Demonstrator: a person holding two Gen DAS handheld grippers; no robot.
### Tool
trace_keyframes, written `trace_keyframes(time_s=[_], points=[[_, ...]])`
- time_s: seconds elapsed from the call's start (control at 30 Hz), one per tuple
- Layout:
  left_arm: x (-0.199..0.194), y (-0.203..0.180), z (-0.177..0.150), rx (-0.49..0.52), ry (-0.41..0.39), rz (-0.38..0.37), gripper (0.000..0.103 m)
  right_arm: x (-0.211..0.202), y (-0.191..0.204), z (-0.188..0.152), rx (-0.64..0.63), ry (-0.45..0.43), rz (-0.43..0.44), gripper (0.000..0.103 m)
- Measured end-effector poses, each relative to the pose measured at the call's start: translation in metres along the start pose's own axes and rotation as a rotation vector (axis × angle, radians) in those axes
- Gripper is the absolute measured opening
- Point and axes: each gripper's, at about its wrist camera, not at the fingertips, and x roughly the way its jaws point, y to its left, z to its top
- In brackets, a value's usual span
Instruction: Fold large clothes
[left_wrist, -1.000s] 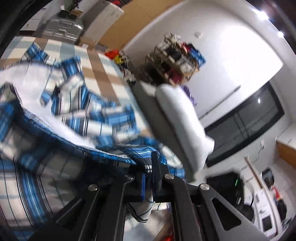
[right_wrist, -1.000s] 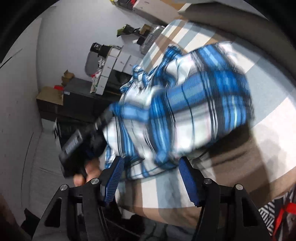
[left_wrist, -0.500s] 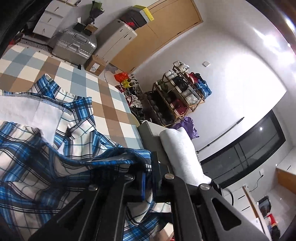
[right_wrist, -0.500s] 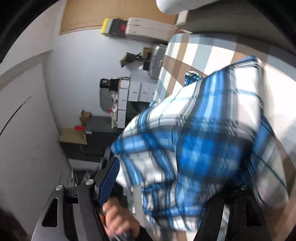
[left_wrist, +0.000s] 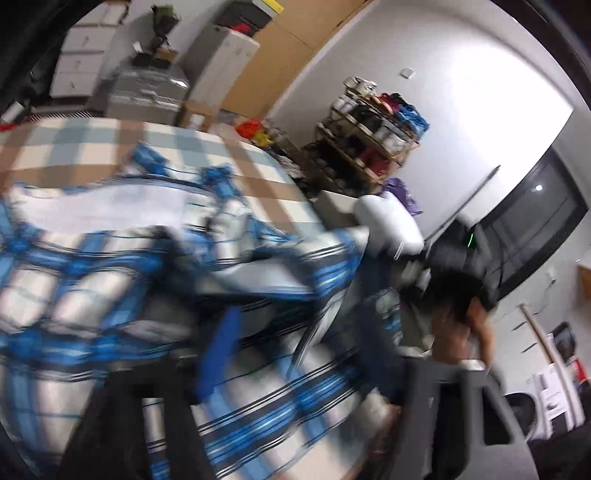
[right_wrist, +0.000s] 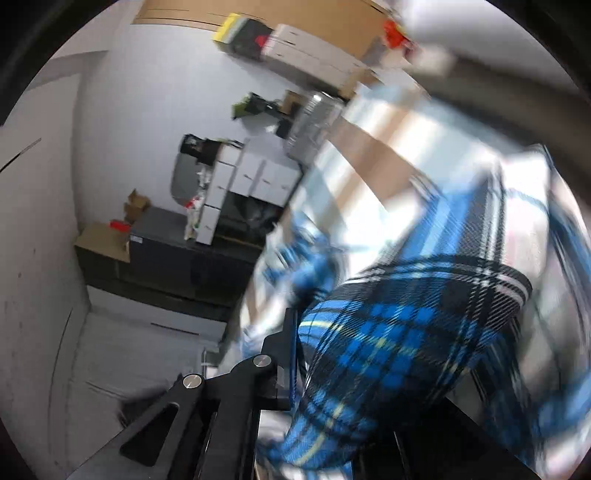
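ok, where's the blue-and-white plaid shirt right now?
The blue-and-white plaid shirt lies bunched on the beige-and-grey checked bedspread, filling the left of the left wrist view, and drapes over the lower right of the right wrist view.

Both wrist cameras sit just behind their fingers, close over the blue plaid shirt on the checked bedcover, which both views share.
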Motion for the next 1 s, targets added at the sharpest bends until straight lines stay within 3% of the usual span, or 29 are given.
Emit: trace_keyframes(time_s=[0.1, 0.2, 0.27, 0.33, 0.37, 0.43, 0.5, 0.53, 0.6, 0.7, 0.87, 0.9, 0.97, 1.0], points=[[-0.031, 0.023, -0.01, -0.009, -0.048, 0.092, 0.064, 0.019, 0.024, 0.044, -0.005, -0.038, -0.041, 0.004], [-0.059, 0.051, -0.016, -0.098, -0.118, 0.161, 0.064, 0.042, 0.032, 0.075, 0.003, -0.051, -0.102, 0.007], [-0.075, 0.068, -0.019, -0.127, -0.181, 0.273, 0.064, 0.067, 0.034, 0.089, -0.035, -0.024, -0.189, 0.009], [-0.082, 0.081, -0.022, -0.14, -0.221, 0.387, 0.064, 0.081, 0.028, 0.089, -0.057, 0.006, -0.252, 0.027], [-0.084, 0.091, -0.023, -0.152, -0.229, 0.481, 0.064, 0.086, 0.02, 0.082, -0.071, 0.048, -0.281, 0.033], [-0.082, 0.104, -0.024, -0.154, -0.223, 0.555, 0.064, 0.084, 0.005, 0.068, -0.129, 0.111, -0.316, 0.061], [-0.072, 0.12, -0.02, -0.16, -0.176, 0.653, 0.064, 0.075, -0.004, 0.048, -0.215, 0.14, -0.395, 0.071], [-0.066, 0.128, -0.015, -0.162, -0.145, 0.702, 0.064, 0.07, -0.01, 0.035, -0.252, 0.161, -0.441, 0.071], [-0.055, 0.142, -0.004, -0.151, -0.112, 0.732, 0.064, 0.058, -0.023, 0.014, -0.297, 0.218, -0.473, 0.071], [-0.042, 0.158, 0.015, -0.147, -0.085, 0.778, 0.064, 0.026, -0.037, -0.006, -0.293, 0.228, -0.462, 0.071], [-0.019, 0.176, 0.034, -0.146, -0.039, 0.708, 0.064, -0.022, -0.039, -0.01, -0.317, 0.144, -0.507, 0.074], [-0.016, 0.177, 0.033, -0.138, -0.047, 0.697, 0.06, -0.029, -0.041, -0.01, -0.315, 0.124, -0.524, 0.076], [-0.015, 0.172, 0.03, -0.098, -0.059, 0.708, 0.002, -0.03, -0.044, -0.007, -0.302, 0.121, -0.535, 0.076], [-0.015, 0.168, 0.029, -0.071, -0.051, 0.701, 0.001, -0.028, -0.048, -0.006, -0.293, 0.13, -0.54, 0.076]])
